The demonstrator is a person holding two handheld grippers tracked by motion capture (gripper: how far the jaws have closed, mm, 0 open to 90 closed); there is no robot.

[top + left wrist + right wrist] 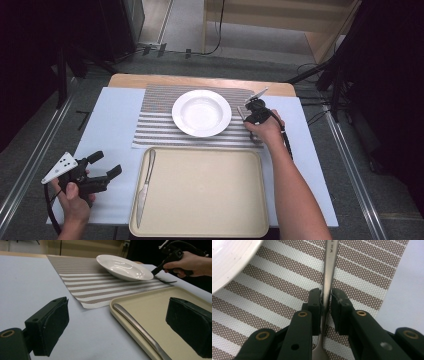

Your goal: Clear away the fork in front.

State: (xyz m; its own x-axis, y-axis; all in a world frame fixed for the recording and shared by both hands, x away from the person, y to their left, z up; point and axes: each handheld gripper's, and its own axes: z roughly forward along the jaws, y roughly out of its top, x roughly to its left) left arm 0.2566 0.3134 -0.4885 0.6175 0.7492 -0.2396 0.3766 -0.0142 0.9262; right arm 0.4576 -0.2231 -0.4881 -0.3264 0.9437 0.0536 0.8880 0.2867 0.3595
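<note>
Black jaws of the right gripper (326, 300) stood narrow on both sides of a fork (328, 270), which lay on the striped mat (287, 285) just beside the plate (201, 113). Left gripper (106, 165) hovered wide open near the tray (200, 225), where a knife (145, 186) lay

Your plate (201, 113) sits on the placemat (160, 125); the fork (329, 270) lies on it right of the plate, the tray (210, 200) before it, a knife (145, 185) inside.
</note>
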